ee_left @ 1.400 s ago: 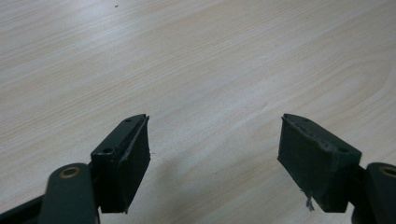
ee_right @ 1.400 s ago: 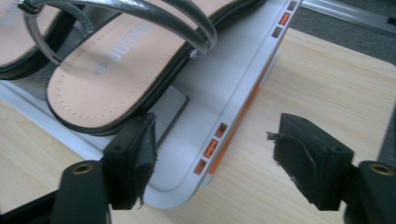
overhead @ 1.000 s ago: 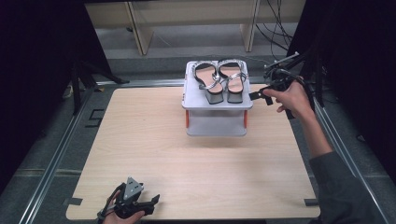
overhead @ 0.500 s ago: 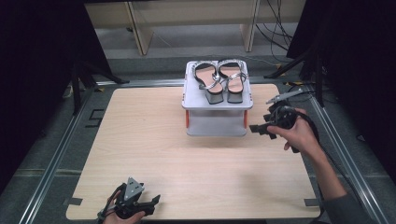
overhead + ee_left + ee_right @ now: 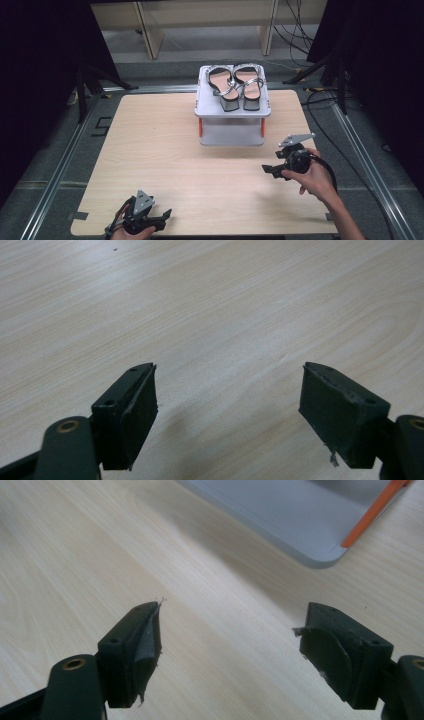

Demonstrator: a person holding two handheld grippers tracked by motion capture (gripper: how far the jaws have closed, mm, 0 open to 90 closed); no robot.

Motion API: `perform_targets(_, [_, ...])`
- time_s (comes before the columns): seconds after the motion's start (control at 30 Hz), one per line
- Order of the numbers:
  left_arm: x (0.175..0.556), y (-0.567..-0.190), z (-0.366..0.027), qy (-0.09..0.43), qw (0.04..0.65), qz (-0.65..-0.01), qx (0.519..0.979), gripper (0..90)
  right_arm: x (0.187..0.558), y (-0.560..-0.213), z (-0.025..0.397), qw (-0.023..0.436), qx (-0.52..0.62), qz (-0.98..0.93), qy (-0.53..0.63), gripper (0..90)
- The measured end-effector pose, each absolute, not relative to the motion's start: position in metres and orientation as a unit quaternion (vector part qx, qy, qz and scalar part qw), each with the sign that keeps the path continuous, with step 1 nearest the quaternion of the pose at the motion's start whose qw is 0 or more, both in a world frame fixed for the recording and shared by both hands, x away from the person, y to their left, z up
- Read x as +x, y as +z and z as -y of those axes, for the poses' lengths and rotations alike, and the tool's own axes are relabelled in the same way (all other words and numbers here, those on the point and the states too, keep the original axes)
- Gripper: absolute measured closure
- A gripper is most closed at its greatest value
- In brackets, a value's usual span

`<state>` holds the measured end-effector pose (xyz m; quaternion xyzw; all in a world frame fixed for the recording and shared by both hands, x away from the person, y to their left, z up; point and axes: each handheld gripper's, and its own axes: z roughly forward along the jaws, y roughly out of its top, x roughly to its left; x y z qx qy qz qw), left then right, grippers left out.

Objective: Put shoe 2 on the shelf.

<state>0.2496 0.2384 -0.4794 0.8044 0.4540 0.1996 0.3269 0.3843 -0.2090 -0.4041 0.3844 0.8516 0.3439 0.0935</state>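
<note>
A pair of silver-strapped heeled sandals lies side by side on top of a small grey two-level rack with orange posts, at the table's far middle. My right gripper hovers low over the wood, in front of and to the right of the rack, open and empty. In the right gripper view the open right gripper points at bare tabletop, with the rack's grey base just beyond. My left gripper rests near the front edge, open. The left gripper has bare wood between its jaws.
The light wooden table has metal rails along both sides. Wooden furniture legs and black cables lie on the floor behind and to the right. A cable loops from the right gripper.
My right gripper has come away from the rack's right side, moving down and toward the person to the table in front of the rack. The left gripper has stayed put.
</note>
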Motion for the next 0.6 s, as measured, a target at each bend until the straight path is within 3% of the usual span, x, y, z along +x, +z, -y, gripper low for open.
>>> perform_targets(0.2, [0.250,-0.479,-0.238,0.202,0.321,-0.448,0.810,19.4,0.367,-0.421,0.212,0.101,0.376,-0.853,0.348,24.1])
perform_targets(0.6, [0.248,-0.478,-0.236,0.195,0.331,-0.446,0.809,19.0,0.349,-0.449,0.220,0.072,0.379,-0.858,0.338,22.4])
